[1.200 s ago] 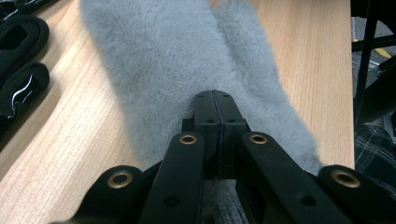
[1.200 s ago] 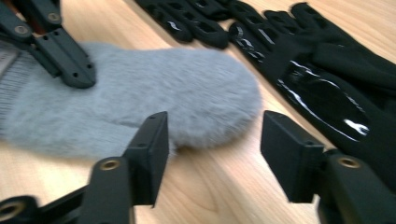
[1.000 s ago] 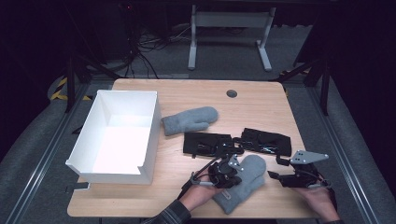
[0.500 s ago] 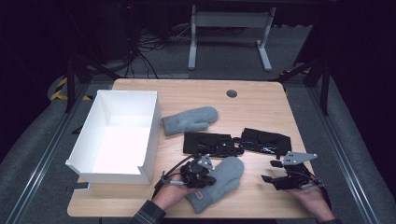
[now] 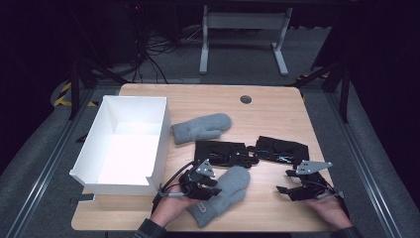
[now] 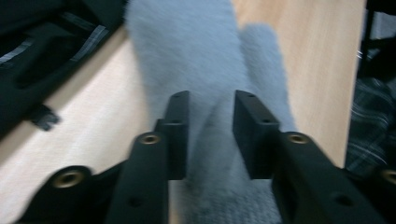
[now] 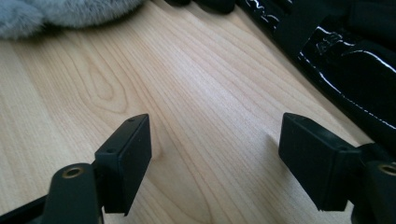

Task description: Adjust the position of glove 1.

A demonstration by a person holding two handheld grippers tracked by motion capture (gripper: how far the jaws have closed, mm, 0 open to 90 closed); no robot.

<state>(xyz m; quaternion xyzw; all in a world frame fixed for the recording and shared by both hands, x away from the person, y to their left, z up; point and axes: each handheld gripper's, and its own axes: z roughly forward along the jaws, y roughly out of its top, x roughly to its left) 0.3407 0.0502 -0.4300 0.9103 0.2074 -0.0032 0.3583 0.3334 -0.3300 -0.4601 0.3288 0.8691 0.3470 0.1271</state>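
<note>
Two grey fleece mittens lie on the wooden counter [image 5: 267,114]. The work in hand concerns the nearer grey mitten [image 5: 225,191].

**Left gripper [image 5: 212,184]**
- Jaws: partly open, having just been opening. The mitten's cuff end sits in the gap between them, and the pads do not appear to press on it.
- In the left gripper view, the mitten [image 6: 196,56] runs straight ahead of the left gripper [image 6: 211,107]. Its long axis follows the direction in which the jaws point, with the ribbed cuff below the jaws and the thumb ahead and to the right.

**Right gripper [image 5: 283,181]**
- Jaws: wide apart, having just been opening, with nothing between them. In the right gripper view, bare wood lies under the right gripper [image 7: 215,140].
- The mitten's tip lies ahead and to the left of these jaws, well apart from them.

**Judgement**
- The left hand is the nearer one. To re-grip, the jaws need only close across the cuff.

**Other items**
- The second grey mitten [image 5: 200,128], two glossy black gloves [image 5: 220,152] and an open white rectangular box [image 5: 163,134] lie beyond the left jaws.
</note>
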